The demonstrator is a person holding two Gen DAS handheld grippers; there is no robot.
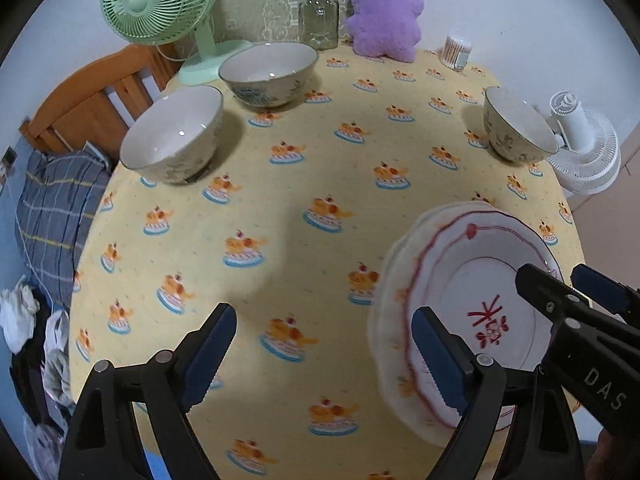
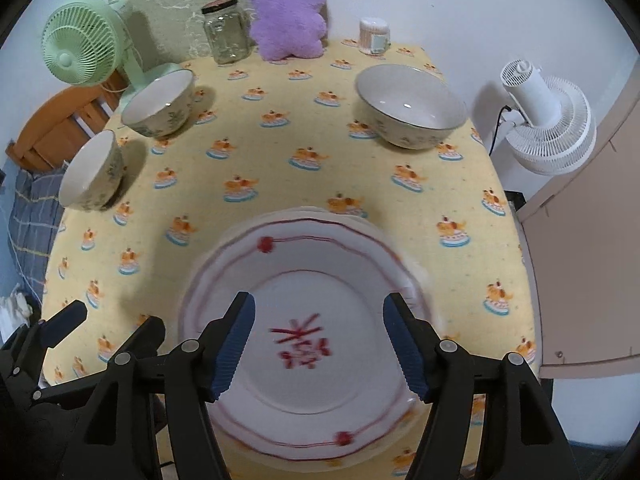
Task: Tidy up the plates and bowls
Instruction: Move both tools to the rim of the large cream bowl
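Near right on the yellow cake-print counter (image 1: 280,184): a white scalloped plate with red rim lines and a red centre mark (image 2: 316,384), seemingly topping a stack, blurred. Right gripper (image 2: 318,344) poised over it, fingers (image 2: 236,344) spread wide, holding nothing. Left gripper (image 1: 324,356) just left of the plate, fingers likewise apart and empty. Farther off: two floral ceramic bowls at left (image 1: 176,136) (image 1: 270,74), a third floral bowl at right (image 2: 412,106).
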